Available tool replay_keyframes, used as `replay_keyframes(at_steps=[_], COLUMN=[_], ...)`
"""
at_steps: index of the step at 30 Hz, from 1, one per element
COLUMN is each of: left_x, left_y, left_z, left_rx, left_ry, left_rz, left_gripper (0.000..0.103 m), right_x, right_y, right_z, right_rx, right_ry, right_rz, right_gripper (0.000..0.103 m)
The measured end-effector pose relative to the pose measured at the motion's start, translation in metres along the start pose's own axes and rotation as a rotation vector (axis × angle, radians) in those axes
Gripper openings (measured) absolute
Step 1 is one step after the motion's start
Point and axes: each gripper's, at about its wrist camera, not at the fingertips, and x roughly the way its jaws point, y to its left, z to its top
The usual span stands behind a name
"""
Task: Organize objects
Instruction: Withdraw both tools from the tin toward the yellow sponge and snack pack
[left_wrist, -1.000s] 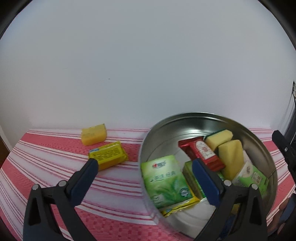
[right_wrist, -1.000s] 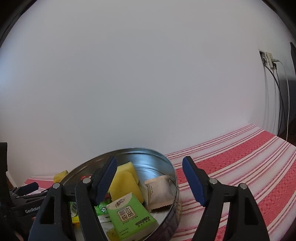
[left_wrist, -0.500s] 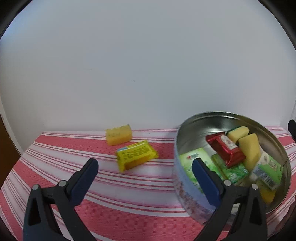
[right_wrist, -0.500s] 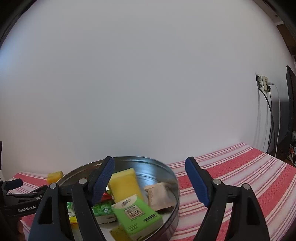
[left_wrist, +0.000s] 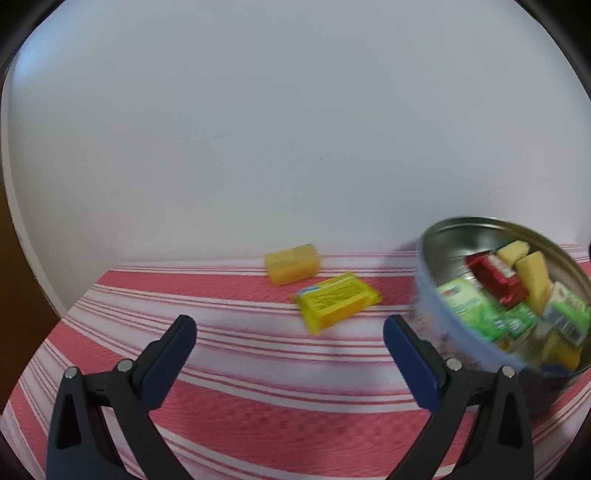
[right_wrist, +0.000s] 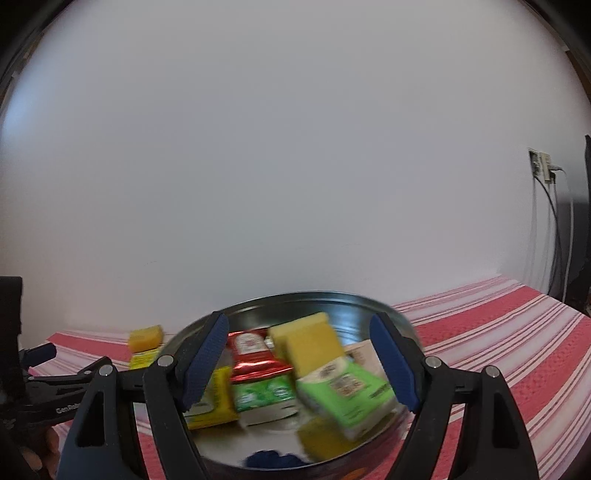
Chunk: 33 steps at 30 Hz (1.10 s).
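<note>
— Metal, that round tin (left_wrist: 439, 240)? Where does it sit?

— On the red-and-white striped cloth over the bench (left_wrist: 258, 369), at the right of the left wrist view, just beside the left tongs' (left_wrist: 290, 334) right finger. It looks tipped and is blurred.

— And what lies in it?

— A red packet (right_wrist: 255, 354), yellow sponges (right_wrist: 310, 347), green tissue packs (right_wrist: 345, 395) and a yellow packet (right_wrist: 218, 395), all heaped together. Something dark blue shows at the near rim; I cannot tell what it is.

— Are the left tongs pinching anything?

— No. They are spread wide with only cloth between the blue pads.

— The right tongs (right_wrist: 306, 369)?

— Spread wide too, pinching nothing, with the tin's contents showing between the two fingers. Whether they touch the tin I cannot tell.

— Anything outside the tin?

— A yellow sponge block (left_wrist: 292, 263) near the white wall (left_wrist: 295, 129), and just in front of it a flat yellow pack (left_wrist: 338, 301), both to the left of the tin.
</note>
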Motion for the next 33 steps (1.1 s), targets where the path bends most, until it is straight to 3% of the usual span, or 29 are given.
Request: replay_keyframes(at_steps=[7,21,29,33], left_x=[0.017,0.046,0.059,0.063], left_y=[0.047,0.097,0.139,0.157], left_z=[-0.007,-0.013,-0.013,-0.015], left_rx=[-0.068,-0.077,-0.13,-0.197], left_ry=[0.042,0.091,0.125,0.159], left_rz=[0.039,0.136,0.214,0.224], left_gripper=[0.101,0.101,0.101,0.101], right_x=[0.01,0.04,0.108,0.143], right_y=[0.038,0.132,0.194,0.214], right_z=[-0.008,-0.017,-0.035,-0.045], right_rx=[-0.005,-0.15,-0.257,-0.281], right_ry=[0.039,0.135,0.361,0.469], right_rz=[0.084,0.277,0.411,0.433], right_gripper=[0.081,0.081,0.081,0.081])
